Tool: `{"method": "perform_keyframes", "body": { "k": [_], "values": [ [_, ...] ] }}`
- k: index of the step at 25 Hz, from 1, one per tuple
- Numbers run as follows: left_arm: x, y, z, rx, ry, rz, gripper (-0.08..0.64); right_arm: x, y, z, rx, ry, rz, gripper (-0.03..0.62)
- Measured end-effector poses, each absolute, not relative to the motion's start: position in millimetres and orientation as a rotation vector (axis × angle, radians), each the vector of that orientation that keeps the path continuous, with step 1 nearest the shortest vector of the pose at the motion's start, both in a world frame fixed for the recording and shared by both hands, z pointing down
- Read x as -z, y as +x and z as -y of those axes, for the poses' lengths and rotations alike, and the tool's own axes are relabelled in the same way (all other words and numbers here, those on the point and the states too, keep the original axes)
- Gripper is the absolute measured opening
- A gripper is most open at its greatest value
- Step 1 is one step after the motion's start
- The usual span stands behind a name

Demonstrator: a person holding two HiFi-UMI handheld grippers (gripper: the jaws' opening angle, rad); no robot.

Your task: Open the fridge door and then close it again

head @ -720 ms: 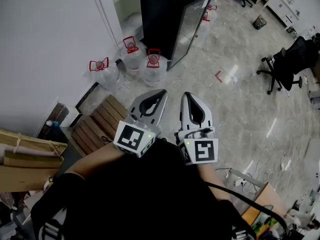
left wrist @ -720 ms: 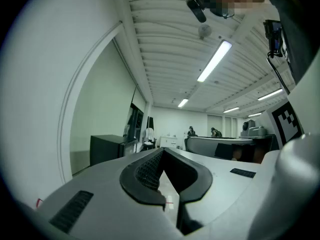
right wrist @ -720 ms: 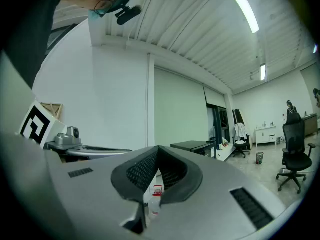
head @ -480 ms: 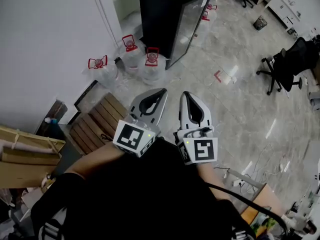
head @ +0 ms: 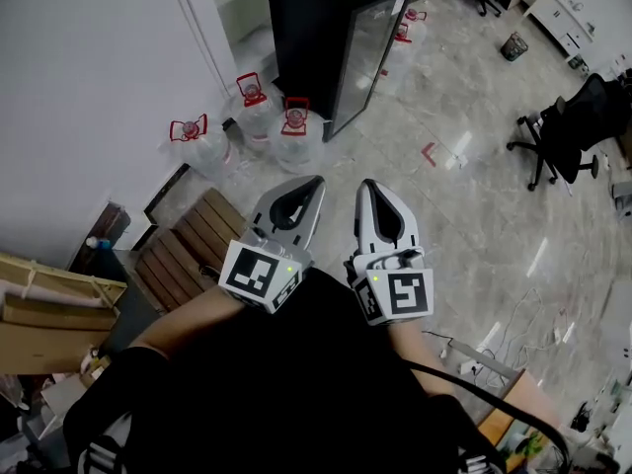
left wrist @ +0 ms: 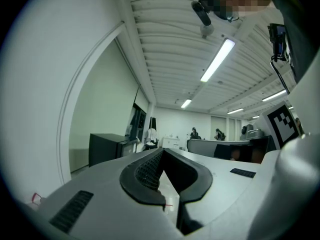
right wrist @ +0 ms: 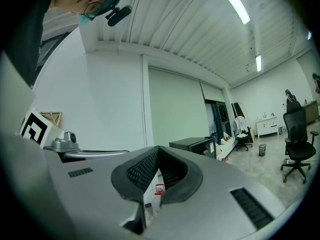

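A tall black fridge (head: 321, 38) with a glass door (head: 365, 52) stands on the floor far ahead, by the white wall; its door looks closed. Both grippers are held side by side close to the person's body, well short of the fridge and pointing toward it. My left gripper (head: 317, 180) is shut with nothing between its jaws, and so is my right gripper (head: 364, 185). The fridge (left wrist: 106, 147) shows small and distant in the left gripper view beyond the closed left gripper (left wrist: 162, 150). In the right gripper view the fridge (right wrist: 196, 145) appears past the right gripper (right wrist: 158, 148).
Three water jugs with red handles (head: 202, 144) (head: 255, 105) (head: 294, 128) stand left of the fridge. A slatted wooden bench (head: 193, 243) and cardboard (head: 49, 314) lie at the left. A black office chair (head: 568, 126) stands right; cables (head: 499, 344) trail on the tiled floor.
The view has shifted slightly: fridge and jugs sit a little further left in the picture. Both grippers stay shut in the same pose.
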State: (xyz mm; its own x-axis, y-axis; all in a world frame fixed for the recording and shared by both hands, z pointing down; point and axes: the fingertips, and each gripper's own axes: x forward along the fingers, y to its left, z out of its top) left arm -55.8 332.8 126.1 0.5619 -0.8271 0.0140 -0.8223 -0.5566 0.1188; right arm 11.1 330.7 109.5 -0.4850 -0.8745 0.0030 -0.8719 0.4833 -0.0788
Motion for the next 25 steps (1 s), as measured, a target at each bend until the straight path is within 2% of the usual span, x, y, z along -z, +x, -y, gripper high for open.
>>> {"method": "perform_keyframes", "body": {
  "k": [6, 13, 19, 25],
  "values": [
    [-153.1, -59.1, -269.8, 0.096, 2.657, 1.417, 0.006, -133.4, 16.1, -271.3, 0.080, -1.610, -2.686, 0.015],
    [-210.2, -76.7, -136.8, 0.149, 2.729, 1.426, 0.007, -185.6, -1.0, -141.2, -0.045, -1.632, -2.633, 0.015],
    [-237.5, -86.8, -22.4, 0.083, 2.720, 1.440, 0.007, -203.1, 5.2, -42.7, 0.030, -1.717, -2.584, 0.015],
    [-278.4, -64.9, 52.3, -0.016, 2.694, 1.449, 0.007, -233.3, 30.4, 23.4, 0.101, -1.783, -2.590, 0.015]
  ]
}}
